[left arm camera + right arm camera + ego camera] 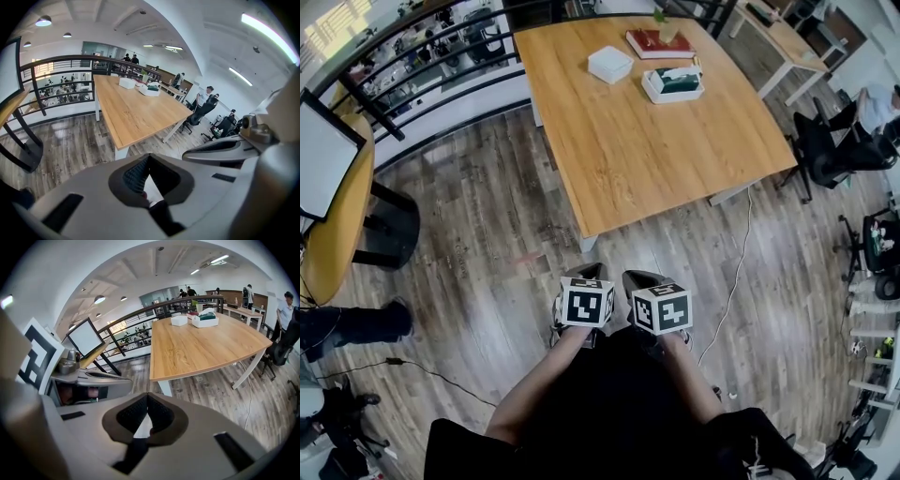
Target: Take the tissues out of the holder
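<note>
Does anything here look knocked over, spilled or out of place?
Nothing stands out. The tissue holder, a white box and a red book sit flat at the far end of the table, nothing spilled. The left gripper and right gripper are shut and empty, short of it.

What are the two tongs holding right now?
Nothing. The left tongs and the right tongs are both shut and empty. The tissue box sits far off on the table.
</note>
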